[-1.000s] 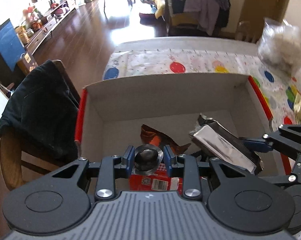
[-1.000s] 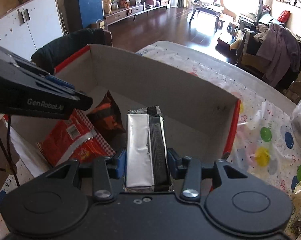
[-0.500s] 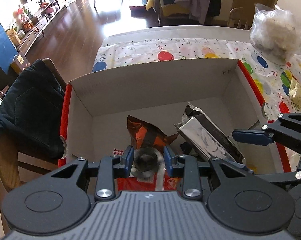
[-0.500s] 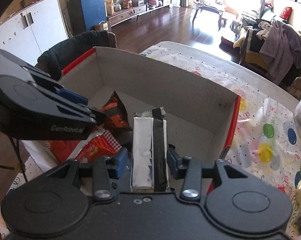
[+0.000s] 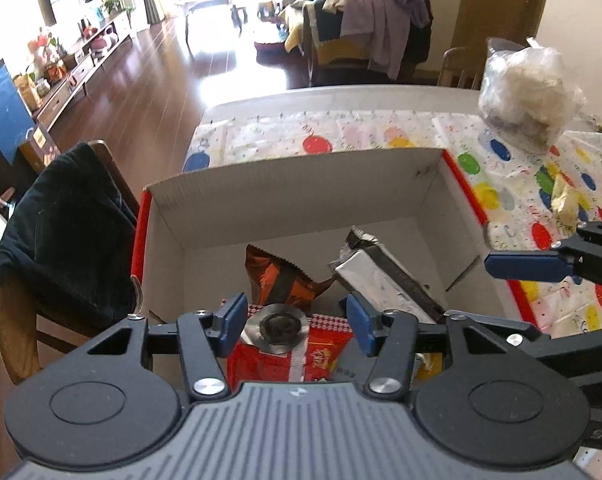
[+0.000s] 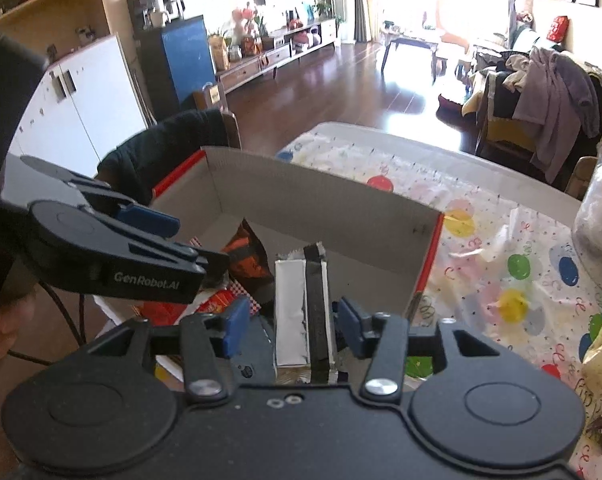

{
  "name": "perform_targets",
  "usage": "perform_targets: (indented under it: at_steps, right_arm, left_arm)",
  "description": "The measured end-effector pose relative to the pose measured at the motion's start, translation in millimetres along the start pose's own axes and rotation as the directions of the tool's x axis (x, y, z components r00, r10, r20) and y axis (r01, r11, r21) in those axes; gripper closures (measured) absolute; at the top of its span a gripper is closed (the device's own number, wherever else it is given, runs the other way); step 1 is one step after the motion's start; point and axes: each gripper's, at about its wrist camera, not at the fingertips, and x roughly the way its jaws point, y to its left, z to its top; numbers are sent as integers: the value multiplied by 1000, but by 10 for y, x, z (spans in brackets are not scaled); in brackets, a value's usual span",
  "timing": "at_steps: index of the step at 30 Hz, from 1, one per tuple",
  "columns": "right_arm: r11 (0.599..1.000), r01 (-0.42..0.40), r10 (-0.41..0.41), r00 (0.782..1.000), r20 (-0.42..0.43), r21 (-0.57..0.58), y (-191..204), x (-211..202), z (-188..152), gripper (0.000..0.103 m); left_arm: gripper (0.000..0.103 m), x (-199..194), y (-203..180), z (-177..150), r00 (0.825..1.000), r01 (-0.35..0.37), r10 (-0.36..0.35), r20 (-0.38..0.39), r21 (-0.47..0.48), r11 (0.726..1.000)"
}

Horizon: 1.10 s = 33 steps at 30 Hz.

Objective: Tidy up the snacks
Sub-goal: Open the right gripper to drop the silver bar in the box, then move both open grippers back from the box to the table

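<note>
The open white cardboard box with red edges (image 5: 285, 200) on the balloon-print tablecloth (image 5: 501, 148) holds the snacks. The long silver foil packet (image 6: 291, 320) lies inside, long axis pointing toward the far wall. Both the right gripper (image 6: 291, 326) and left gripper (image 5: 297, 322), above a small round foil-wrapped snack (image 5: 279, 326), have jaws opening, pads clear. Risk, I judge: a lifting pad could snag foil and drag it out.

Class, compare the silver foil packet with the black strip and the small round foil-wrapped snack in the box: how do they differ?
The silver foil packet is long and rectangular; the round foil-wrapped snack is a small disc. The packet leans up against the other snacks; the disc lies flat on a red bag. Both sit in the cardboard box, each between opening jaws, unpressed.
</note>
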Motion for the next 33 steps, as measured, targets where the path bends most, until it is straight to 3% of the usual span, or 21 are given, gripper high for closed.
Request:
perform_targets:
  at_steps: [3, 8, 11, 15, 25, 33]
  right_arm:
    - [1000, 2, -2, 1000, 27, 9, -28, -127, -11, 45]
    - [1000, 3, -5, 998, 66, 30, -102, -351, -45, 44]
    - [999, 4, -8, 996, 87, 46, -180, -492, -83, 43]
    - [998, 9, -17, 992, 126, 63, -311, -693, -165, 23]
    - [996, 33, -47, 983, 177, 82, -724, -1155, -434, 10]
    - [991, 82, -99, 980, 173, 103, -1240, -1423, -761, 0]
  left_arm:
    - [47, -92, -55, 1, 1000, 8, -8, 22, 6, 1000]
    - [41, -261, -182, 18, 998, 33, -34, 61, 17, 999]
    - [31, -369, -289, 32, 995, 44, -47, 92, 31, 999]
    - [29, -503, -462, 49, 989, 55, -62, 137, 56, 997]
    - [21, -645, -1043, 81, 972, 113, -131, 196, 103, 988]
    - [16, -569, -1595, 105, 959, 184, -206, 195, 124, 975]
